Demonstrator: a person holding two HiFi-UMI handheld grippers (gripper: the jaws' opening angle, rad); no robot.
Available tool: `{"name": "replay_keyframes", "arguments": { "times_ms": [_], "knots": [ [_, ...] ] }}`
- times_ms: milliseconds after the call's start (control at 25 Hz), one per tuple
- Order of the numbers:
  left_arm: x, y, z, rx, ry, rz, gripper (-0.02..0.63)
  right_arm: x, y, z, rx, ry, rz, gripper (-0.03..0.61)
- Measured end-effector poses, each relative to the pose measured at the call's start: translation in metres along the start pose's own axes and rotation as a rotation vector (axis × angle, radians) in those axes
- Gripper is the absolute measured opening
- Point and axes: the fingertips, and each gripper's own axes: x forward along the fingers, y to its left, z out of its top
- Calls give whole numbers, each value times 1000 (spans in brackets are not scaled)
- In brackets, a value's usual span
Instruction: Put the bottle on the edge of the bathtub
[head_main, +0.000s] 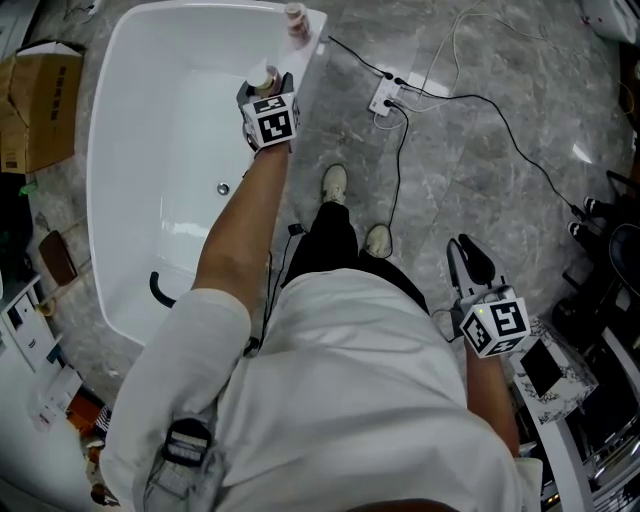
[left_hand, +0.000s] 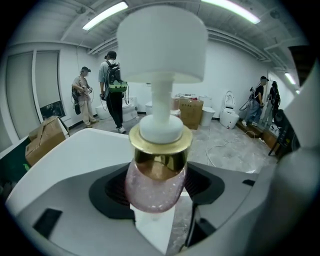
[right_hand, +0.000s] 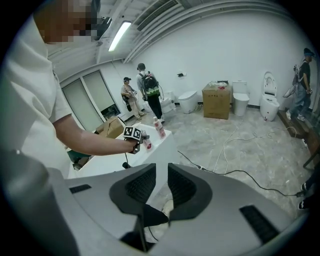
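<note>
A: Item: bottle (left_hand: 154, 187). Pink body, gold collar (left_hand: 160, 150), white pump head (left_hand: 162, 42). Location: upright on the right rim of the bathtub (head_main: 308, 75), far half, near a second bottle (head_main: 296, 20) at the far right corner. Confirm?

B: Confirmed. Left tool (head_main: 272, 95): jaws wide apart, one on either side of the pink body, pads seemingly not pressing. White rim visible just below the body; base itself hidden. Footing judged sound, not seen.

A: Right tool (right_hand: 161, 180): low at the person's right side, over the floor (head_main: 480, 130). Jaws a narrow gap apart, nothing between. No part in this step.

B: Noted. Step in hand, by judgement: release and withdrawal. Draw the left tool straight back toward the near side, level, along the line of its own jaws. No sideways drift, given the risk of a pad catching the round body.

A: Risk entry?

B: Narrow rim, tall top-heavy shape, tub to the left, floor to the right. Likely to topple at a light knock. Go slowly until both pads are past the body, then lift. Keep well under the pump head throughout. Leave the second bottle untouched.
</note>
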Motion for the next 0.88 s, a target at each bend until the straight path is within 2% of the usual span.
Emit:
{"name": "replay_keyframes", "arguments": {
  "times_ms": [440,880],
  "knots": [
    [-45,-4,-11,-8,-23,36,298,-14,2,-7,-59,-47,54,83],
    [-123,-48,-33,12,-31,19,293,-56,-6,-34,-106,-123,104,78]
  ]
}}
